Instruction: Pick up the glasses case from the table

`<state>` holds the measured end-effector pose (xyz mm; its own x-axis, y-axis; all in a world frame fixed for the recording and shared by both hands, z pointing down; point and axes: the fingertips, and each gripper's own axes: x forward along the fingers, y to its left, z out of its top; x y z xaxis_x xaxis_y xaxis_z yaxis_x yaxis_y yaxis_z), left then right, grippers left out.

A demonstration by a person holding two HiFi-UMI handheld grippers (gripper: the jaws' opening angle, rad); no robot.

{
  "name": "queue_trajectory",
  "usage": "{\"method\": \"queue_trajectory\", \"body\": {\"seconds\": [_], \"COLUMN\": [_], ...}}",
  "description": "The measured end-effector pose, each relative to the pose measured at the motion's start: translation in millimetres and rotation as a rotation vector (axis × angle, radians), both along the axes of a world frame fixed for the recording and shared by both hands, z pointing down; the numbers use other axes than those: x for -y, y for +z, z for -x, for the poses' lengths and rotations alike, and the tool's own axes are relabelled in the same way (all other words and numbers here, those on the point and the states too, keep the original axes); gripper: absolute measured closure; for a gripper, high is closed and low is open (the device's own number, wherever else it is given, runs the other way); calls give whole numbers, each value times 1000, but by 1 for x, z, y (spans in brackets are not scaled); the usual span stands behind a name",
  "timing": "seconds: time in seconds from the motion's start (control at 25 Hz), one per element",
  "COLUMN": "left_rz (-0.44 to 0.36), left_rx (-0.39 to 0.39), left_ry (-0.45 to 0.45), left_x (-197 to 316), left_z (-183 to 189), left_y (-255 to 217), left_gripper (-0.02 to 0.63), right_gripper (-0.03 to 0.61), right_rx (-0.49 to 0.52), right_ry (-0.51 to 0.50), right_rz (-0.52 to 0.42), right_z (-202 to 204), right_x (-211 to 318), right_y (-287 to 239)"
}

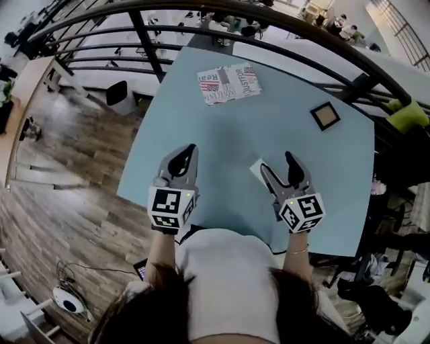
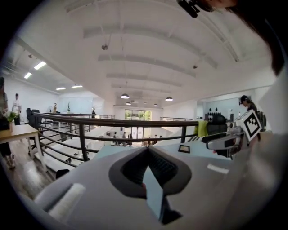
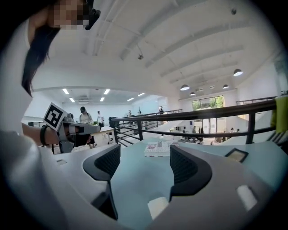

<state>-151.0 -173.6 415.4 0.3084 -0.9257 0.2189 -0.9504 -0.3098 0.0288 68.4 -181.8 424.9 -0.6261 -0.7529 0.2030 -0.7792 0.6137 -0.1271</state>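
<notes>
The glasses case (image 1: 229, 83), a flat rectangular thing with flag print and lettering, lies at the far side of the light blue table (image 1: 222, 195). It shows small between the right jaws in the right gripper view (image 3: 158, 148). My left gripper (image 1: 189, 150) hovers over the table's near part, its jaws meeting at the tips with nothing between them (image 2: 147, 150). My right gripper (image 1: 276, 161) is beside it, jaws wide apart and empty (image 3: 145, 164). Both grippers point toward the case and are well short of it.
A small dark square frame (image 1: 325, 115) lies at the table's far right, seen also in the right gripper view (image 3: 236, 155). A white slip of paper (image 1: 257, 168) lies under the right gripper's jaws. A black metal railing (image 1: 201, 12) runs just beyond the table's far edge.
</notes>
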Motion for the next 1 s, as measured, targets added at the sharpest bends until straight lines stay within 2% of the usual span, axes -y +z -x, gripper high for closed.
{"method": "queue_trajectory", "body": {"seconds": [0.28, 0.48, 0.68, 1.0], "left_rz": [23, 42, 51, 48], "left_rx": [-13, -29, -31, -34], "left_ry": [262, 370, 411, 406], "left_x": [46, 49, 44, 36], "left_z": [-54, -85, -110, -136], "left_y": [10, 18, 23, 25], "left_gripper": [555, 555, 555, 555], "right_gripper": [250, 250, 250, 250], "right_rx": [-31, -63, -88, -103], "right_ry": [229, 308, 318, 264], "right_rz": [34, 59, 79, 81], "right_z": [-45, -67, -83, -93], "right_x": [0, -12, -26, -29], "right_y": [10, 20, 29, 35]}}
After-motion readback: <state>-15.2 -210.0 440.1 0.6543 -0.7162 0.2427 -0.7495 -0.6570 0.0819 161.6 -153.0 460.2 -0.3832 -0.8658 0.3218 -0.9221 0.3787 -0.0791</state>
